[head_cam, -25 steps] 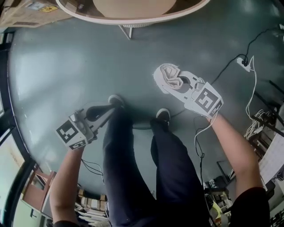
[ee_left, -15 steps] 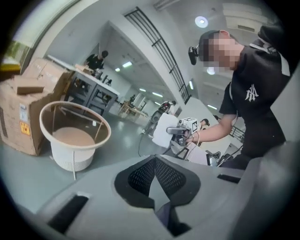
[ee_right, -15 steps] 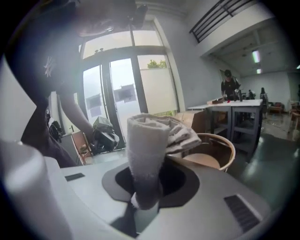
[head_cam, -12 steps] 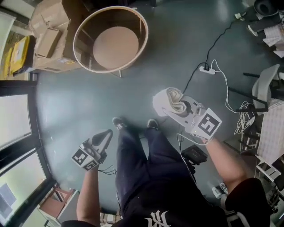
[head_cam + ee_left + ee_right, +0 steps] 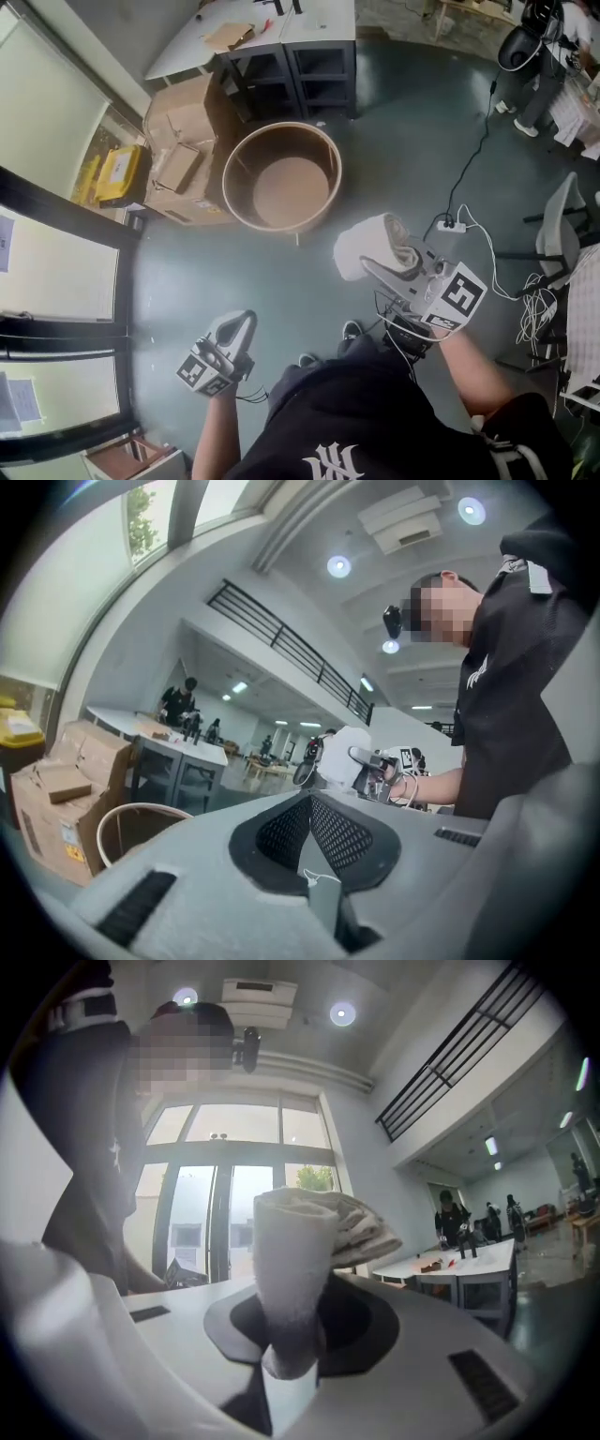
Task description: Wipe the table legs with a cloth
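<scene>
right tongs [image 5: 392,267] clamped on rolled white cloth [image 5: 370,246], held in air right of centre | left tongs [image 5: 236,326] at lower left, pressed together, seemingly nothing between | round table [image 5: 281,125] at upper centre, well apart from cloth, one leg [image 5: 297,237] below its lower rim

You stand on a dark grey-green floor [image 5: 403,131]. Tall windows [image 5: 56,281] run along your left. Cardboard boxes [image 5: 183,159] sit stacked beside a white desk [image 5: 281,23] with 2 dark shelf units [image 5: 323,70] beneath. Round ceiling lights [image 5: 338,566] glow overhead.
</scene>
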`<state>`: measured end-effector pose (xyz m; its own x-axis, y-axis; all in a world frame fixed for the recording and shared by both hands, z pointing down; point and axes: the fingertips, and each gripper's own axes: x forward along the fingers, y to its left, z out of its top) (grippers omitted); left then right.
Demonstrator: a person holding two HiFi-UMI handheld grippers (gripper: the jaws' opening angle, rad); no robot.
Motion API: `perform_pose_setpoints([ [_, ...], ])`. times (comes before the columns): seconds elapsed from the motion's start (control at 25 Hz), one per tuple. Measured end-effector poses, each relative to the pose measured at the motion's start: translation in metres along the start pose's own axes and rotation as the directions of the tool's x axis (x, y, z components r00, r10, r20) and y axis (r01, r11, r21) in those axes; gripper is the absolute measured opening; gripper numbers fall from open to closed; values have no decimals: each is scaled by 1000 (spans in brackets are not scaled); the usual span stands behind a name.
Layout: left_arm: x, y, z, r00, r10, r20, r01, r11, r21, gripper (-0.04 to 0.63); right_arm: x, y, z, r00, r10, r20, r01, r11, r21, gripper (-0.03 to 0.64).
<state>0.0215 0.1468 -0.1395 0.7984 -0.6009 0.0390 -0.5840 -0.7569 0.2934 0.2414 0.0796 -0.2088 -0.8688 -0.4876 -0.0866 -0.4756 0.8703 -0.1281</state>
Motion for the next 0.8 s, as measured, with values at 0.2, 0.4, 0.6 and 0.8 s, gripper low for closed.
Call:
perform_pose_setpoints([
  [0.2,-26,-19,44,995,-18,98,13,999,50,6,-7,31,34,997,-50,50,47,996,76,77],
  [0.4,-89,-30,85,979,-41,198,31,998,51,6,8,101,41,997,-72,31,67,988,138,77],
  [0.6,-155,-57,98,958,-105,266,104,994,19,6,22,187,31,1000,5,-25,0,977,216,77],
  [0.8,-169,-87,80,947,-208,246,206,978,35,6,17,250,39,1000,23,-1,-22,966,259,77],
])
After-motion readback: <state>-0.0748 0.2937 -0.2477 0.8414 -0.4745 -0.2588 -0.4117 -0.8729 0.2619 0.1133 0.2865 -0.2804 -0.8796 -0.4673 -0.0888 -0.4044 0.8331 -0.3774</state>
